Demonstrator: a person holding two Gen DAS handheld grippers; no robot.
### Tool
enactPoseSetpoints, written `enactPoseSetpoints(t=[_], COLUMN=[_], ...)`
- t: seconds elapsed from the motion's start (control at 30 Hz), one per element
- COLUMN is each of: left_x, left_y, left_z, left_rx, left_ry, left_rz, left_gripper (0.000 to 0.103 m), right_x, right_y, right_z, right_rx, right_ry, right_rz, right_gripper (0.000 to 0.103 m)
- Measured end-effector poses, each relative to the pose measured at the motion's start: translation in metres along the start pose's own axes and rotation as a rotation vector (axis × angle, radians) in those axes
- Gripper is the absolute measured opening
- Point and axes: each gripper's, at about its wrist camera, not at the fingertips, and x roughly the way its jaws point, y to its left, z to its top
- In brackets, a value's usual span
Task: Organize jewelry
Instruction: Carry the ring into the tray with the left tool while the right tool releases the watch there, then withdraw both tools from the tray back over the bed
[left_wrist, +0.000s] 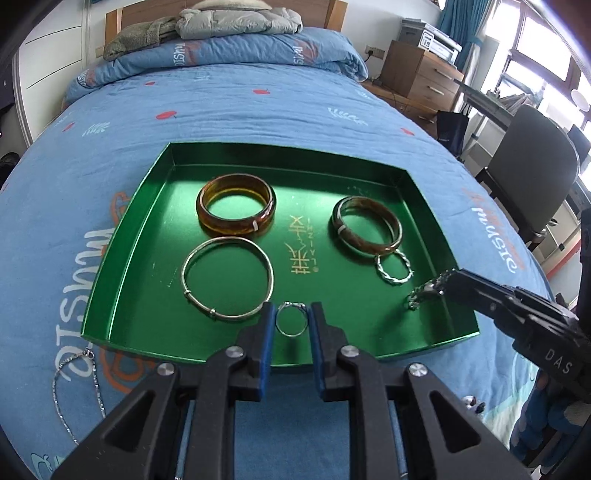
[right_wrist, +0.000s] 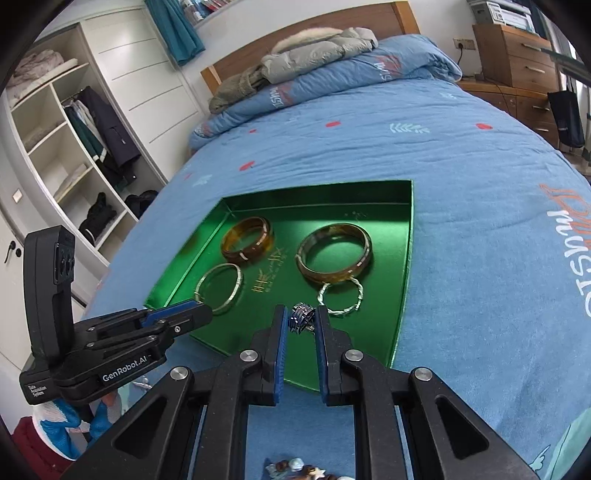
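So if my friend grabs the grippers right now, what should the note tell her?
Left gripper: shut on a thin silver ring, above the green tray's near edge.
Right gripper: shut on a chunky silver ring, over the tray's near right part.
Done: two amber bangles, a silver bangle and a twisted silver ring lie in the tray.
Left: set both rings down; a silver chain still lies on the bedspread.
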Motion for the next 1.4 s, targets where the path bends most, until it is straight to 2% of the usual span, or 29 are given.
enactPoseSetpoints(t=[0.37, 0.5, 0.57, 0.67, 0.73, 0.83, 1.0, 1.23, 1.4], left_x=[0.026, 0.029, 0.028, 0.013, -0.004, -0.040, -0.123, -0.230, -0.293], left_y=[-0.001, -0.001, 0.000, 0.000, 0.001, 0.004, 0.010, 0.023, 0.041], left_z=[0.005, 0.009, 0.012, 0.018, 0.022, 0.025, 0.018, -0.021, -0.063], left_rx=[0.002, -0.022, -0.035, -0.047, -0.046, -0.039, -0.019, 0.001, -0.042], left_ry=[0.039, 0.051, 0.056, 0.043, 0.024, -0.018, -0.136, -0.213, -0.267], left_rz=[0.030, -0.005, -0.019, -0.038, -0.036, -0.024, -0.004, 0.078, 0.098], left_gripper=[0.018, 0.018, 0.018, 0.018, 0.018, 0.024, 0.024, 0.025, 0.034], right_x=[0.023, 0.023, 0.018, 0.003, -0.010, -0.035, -0.096, -0.193, -0.252], right_y=[-0.008, -0.011, -0.010, -0.008, -0.007, -0.005, 0.006, 0.031, 0.049], right_z=[-0.004, -0.004, -0.002, 0.002, 0.003, 0.005, -0.001, -0.028, -0.056], right_rx=[-0.059, -0.056, -0.052, -0.045, -0.045, -0.036, -0.055, -0.113, -0.150], right_ry=[0.057, 0.064, 0.052, 0.025, 0.005, -0.028, -0.093, -0.181, -0.233], right_rz=[-0.122, -0.133, -0.126, -0.116, -0.118, -0.117, -0.114, -0.115, -0.115], right_gripper=[0.015, 0.015, 0.027, 0.030, 0.031, 0.031, 0.031, 0.034, 0.037])
